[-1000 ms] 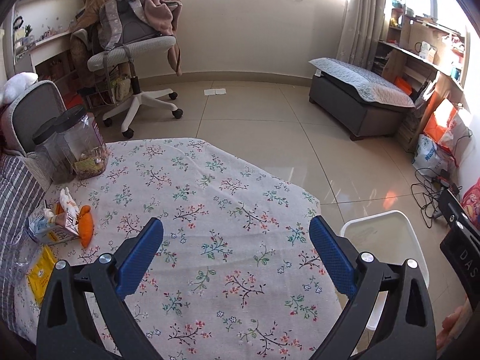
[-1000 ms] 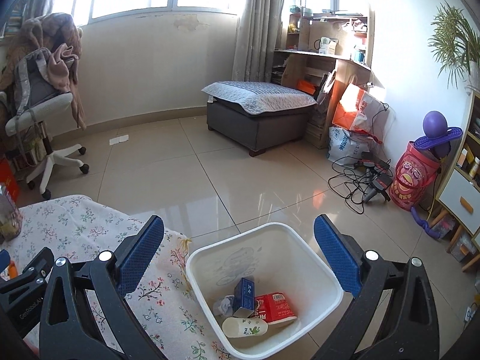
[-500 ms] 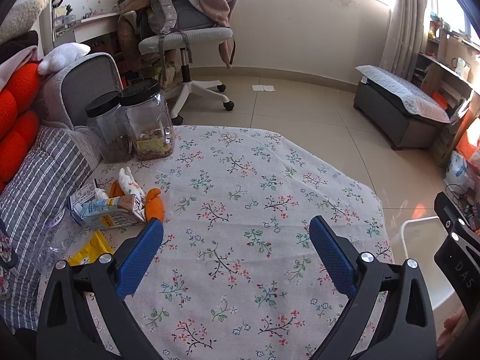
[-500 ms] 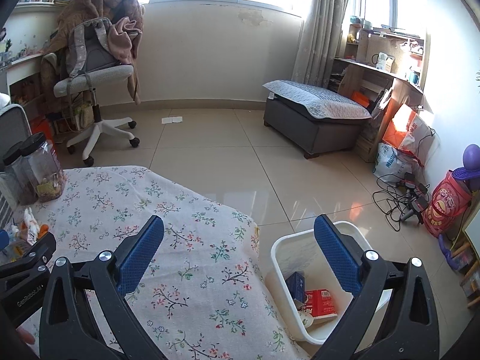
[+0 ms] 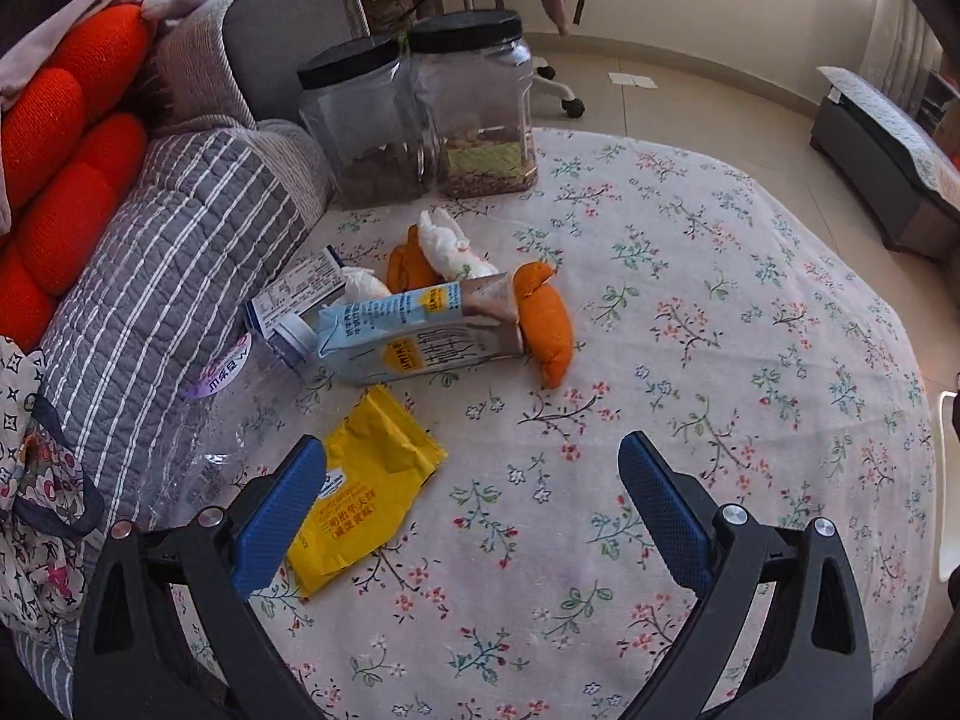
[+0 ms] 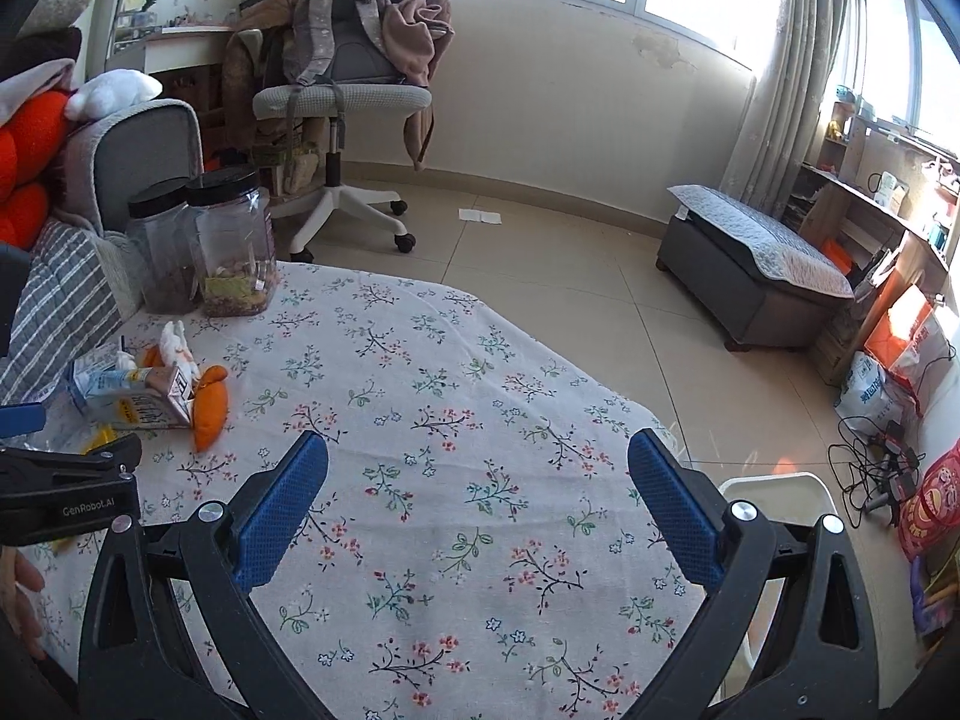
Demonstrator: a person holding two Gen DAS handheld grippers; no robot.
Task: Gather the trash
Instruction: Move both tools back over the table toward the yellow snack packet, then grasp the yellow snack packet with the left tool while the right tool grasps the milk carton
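Trash lies at the left of the floral-cloth table (image 5: 690,312): a milk carton (image 5: 420,339) on its side, orange peel (image 5: 547,324), crumpled white tissue (image 5: 453,246), a small box (image 5: 300,288), a clear plastic bottle (image 5: 234,396) and a yellow wrapper (image 5: 366,486). My left gripper (image 5: 474,468) is open and empty just above the table, its left finger over the wrapper. My right gripper (image 6: 477,468) is open and empty over the table's middle. The white bin (image 6: 780,489) stands on the floor past the table's right edge; the carton (image 6: 135,399) and peel (image 6: 210,408) also show in the right wrist view.
Two clear jars with black lids (image 5: 432,108) stand at the back of the table. A striped grey cushion (image 5: 162,264) and orange cushions (image 5: 66,138) border the left side. An office chair (image 6: 342,96), a bench (image 6: 756,264) and cables (image 6: 876,456) are on the floor.
Both grippers swung left from the bin toward the trash pile. The left gripper came down close to the yellow wrapper and carton. Both stayed open.
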